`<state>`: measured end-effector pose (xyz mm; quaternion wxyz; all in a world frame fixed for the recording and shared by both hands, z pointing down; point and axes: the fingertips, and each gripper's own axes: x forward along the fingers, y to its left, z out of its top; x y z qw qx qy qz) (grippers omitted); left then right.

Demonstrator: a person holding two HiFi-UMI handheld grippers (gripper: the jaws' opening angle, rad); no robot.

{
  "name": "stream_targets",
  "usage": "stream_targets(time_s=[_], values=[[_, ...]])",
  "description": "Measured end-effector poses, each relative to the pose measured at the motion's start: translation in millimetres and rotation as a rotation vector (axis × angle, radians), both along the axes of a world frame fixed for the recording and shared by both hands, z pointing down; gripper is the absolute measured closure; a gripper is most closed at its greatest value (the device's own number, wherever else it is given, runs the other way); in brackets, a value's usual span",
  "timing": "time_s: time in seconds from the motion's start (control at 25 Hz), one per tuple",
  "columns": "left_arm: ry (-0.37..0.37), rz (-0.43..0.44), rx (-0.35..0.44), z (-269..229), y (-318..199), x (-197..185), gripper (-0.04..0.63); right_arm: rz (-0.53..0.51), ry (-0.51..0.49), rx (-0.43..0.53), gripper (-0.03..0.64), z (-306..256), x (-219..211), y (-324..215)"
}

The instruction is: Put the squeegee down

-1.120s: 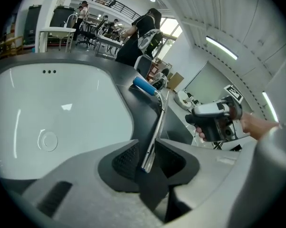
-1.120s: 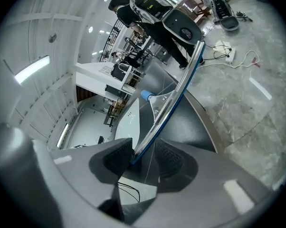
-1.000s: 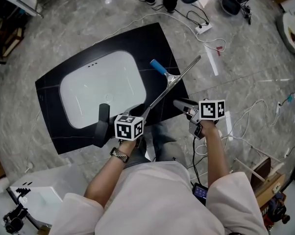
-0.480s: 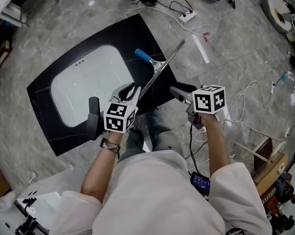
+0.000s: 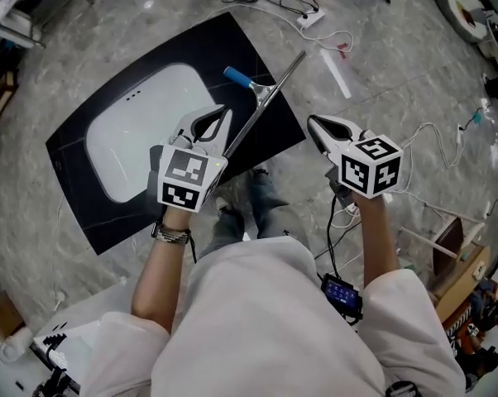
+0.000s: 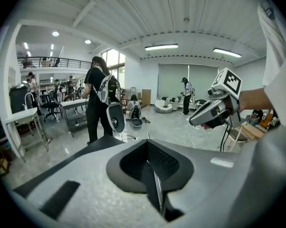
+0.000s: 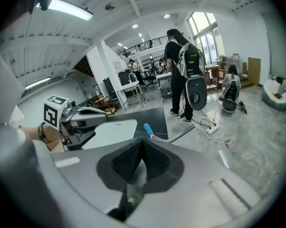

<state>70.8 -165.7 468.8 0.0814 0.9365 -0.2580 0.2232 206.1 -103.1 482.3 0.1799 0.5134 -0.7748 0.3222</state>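
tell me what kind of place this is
Probably an open lab or workshop hall: loose cables and a power strip lie on the stone floor, with work desks around and a railed mezzanine overhead.

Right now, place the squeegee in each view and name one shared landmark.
Head view: squeegee upper centre, on the black panel.
Left gripper view: cannot make it out.
Right gripper view: squeegee mid-frame, at the panel's right edge.
Shared landmark: the black panel under it.
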Motion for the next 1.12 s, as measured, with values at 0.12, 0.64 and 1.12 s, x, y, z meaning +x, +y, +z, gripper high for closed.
stream_targets(time_s=[0.12, 0.64, 1.12], values=[[0.010, 0.019, 0.061, -26.3, 4.2, 0.6, 0.595, 0.019, 0.004, 0.055, 0.612, -20.6, -4.6, 1.6], [0.075, 0.023, 0.258, -125.5, 30.6, -39.1, 0.594, 0.073, -0.021, 0.293, 0.612, -127.0, -48.5, 19.3], [0.091, 0.036, 0.410, -199.6, 81.7, -87.5, 0.592, 0.055, 0.014, 0.489, 0.612, -210.0, -108.4, 63.8]])
